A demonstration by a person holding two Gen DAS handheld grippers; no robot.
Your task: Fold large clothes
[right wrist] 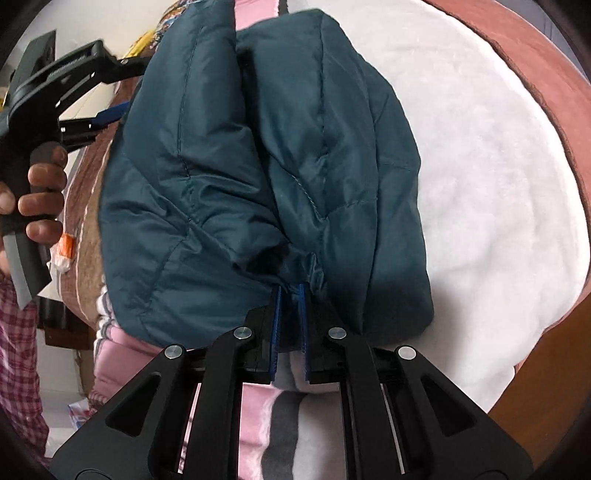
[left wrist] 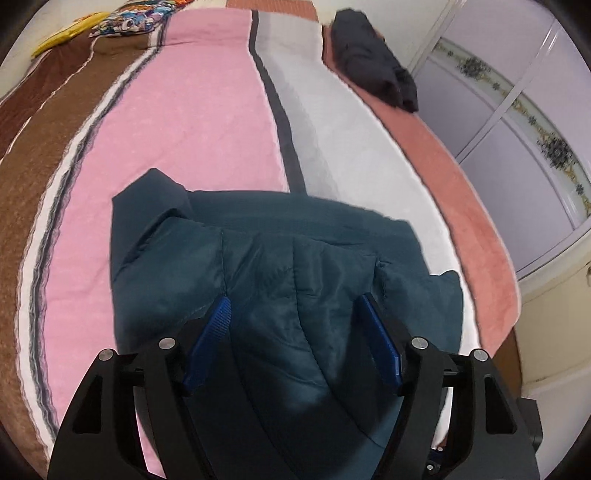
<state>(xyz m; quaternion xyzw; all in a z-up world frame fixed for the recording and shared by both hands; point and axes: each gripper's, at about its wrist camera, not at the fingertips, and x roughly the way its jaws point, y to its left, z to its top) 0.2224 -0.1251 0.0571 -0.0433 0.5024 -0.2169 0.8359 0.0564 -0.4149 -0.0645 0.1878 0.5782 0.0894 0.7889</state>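
Observation:
A teal quilted jacket [left wrist: 266, 266] lies folded in a bundle on the striped bedspread [left wrist: 184, 122]. My left gripper [left wrist: 295, 304] is open, its blue pads spread wide just above the jacket's near part. In the right wrist view the jacket [right wrist: 258, 166] fills the middle. My right gripper [right wrist: 290, 291] is shut on a gathered edge of the jacket at its near end. The left gripper [right wrist: 107, 114] shows at the jacket's far left side, held by a hand [right wrist: 40, 199].
A dark folded garment [left wrist: 369, 59] lies at the bed's far right edge. A patterned pillow [left wrist: 129, 22] and a yellow item [left wrist: 66, 35] lie at the far left. A wardrobe with glass doors [left wrist: 517, 110] stands to the right.

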